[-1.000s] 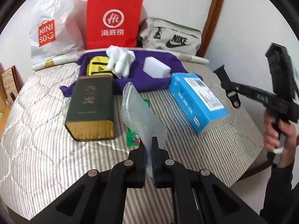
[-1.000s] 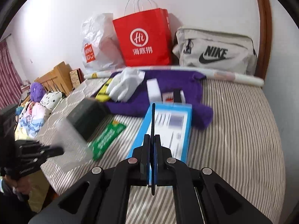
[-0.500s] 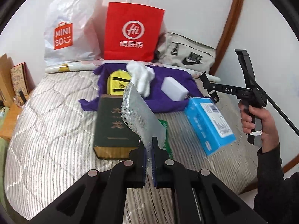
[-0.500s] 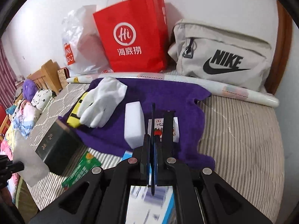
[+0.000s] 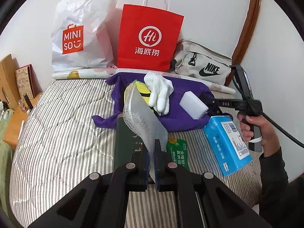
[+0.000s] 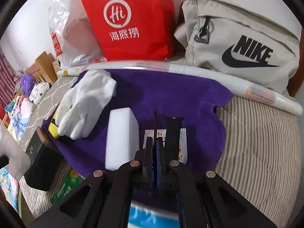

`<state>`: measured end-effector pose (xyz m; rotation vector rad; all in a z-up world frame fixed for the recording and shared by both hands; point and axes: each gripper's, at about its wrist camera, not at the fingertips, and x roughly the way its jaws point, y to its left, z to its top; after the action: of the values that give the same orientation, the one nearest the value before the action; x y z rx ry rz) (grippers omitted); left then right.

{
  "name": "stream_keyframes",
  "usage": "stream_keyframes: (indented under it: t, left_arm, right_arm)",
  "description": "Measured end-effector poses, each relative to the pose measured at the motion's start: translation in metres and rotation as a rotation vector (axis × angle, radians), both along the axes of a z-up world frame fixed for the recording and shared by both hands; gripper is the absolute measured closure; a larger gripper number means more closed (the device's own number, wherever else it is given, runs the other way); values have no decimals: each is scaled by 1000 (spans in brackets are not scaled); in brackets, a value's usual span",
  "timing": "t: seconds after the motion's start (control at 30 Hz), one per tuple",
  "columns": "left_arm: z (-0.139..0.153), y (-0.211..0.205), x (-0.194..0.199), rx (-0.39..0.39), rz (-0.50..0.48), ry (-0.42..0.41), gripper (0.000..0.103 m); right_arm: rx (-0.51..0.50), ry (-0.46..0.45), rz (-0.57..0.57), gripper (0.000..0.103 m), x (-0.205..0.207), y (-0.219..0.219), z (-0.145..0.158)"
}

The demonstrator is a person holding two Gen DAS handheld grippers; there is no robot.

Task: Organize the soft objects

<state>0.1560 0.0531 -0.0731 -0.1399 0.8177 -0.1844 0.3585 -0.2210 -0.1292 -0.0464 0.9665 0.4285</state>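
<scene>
The left claw (image 5: 151, 159) is pinching the lower edge of a translucent mesh-textured sheet (image 5: 140, 117), which stands up from the jaws and leans toward 11 o'clock in the left wrist view, its long axis running away from the camera over the dark green box (image 5: 123, 142). What the sheet is made of I cannot tell; it looks thin and flexible.

The right claw (image 6: 154, 152) is pressed together with no object between the pads; only a thin dark strip pokes out of the seam at 12 o'clock. It points down at the purple cloth (image 6: 171, 95) spread on the striped bed (image 6: 266, 142).

The soft things lie on that cloth. From the right claw, the white sponge block (image 6: 121, 138) sits just beside it at about 10 o'clock, its long axis running roughly 12 to 6, nearly parallel to the jaws. The white glove (image 6: 85, 106) lies farther out at 10 o'clock, fingers trailing toward 7, partly covering a yellow item (image 6: 52, 130). Directly ahead at 12 o'clock, very near the tips, lie a small white packet (image 6: 182, 142) and a black strap (image 6: 172, 131) across it.

My judgement: the right hand (image 5: 254, 127) is much the nearer to the sponge, and since the block lies lengthwise to the claw, the jaws would need to spread and shift toward 10 o'clock to straddle its narrow width. The left is occupied with the sheet and sits well back, near the green packet (image 5: 177, 153) and blue box (image 5: 228, 142).
</scene>
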Motion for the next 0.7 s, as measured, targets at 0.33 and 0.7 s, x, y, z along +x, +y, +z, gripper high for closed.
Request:
stream_keyframes:
  t: [0.33,0.7]
  left_arm:
    - [-2,7,17,-39,-14,13,98]
    - [8,15,31,-61,-18,-3,98]
  right_arm:
    - [-47,95,46,98,9,7,-14]
    - [-19,-26,-4,54,-26,-6,21]
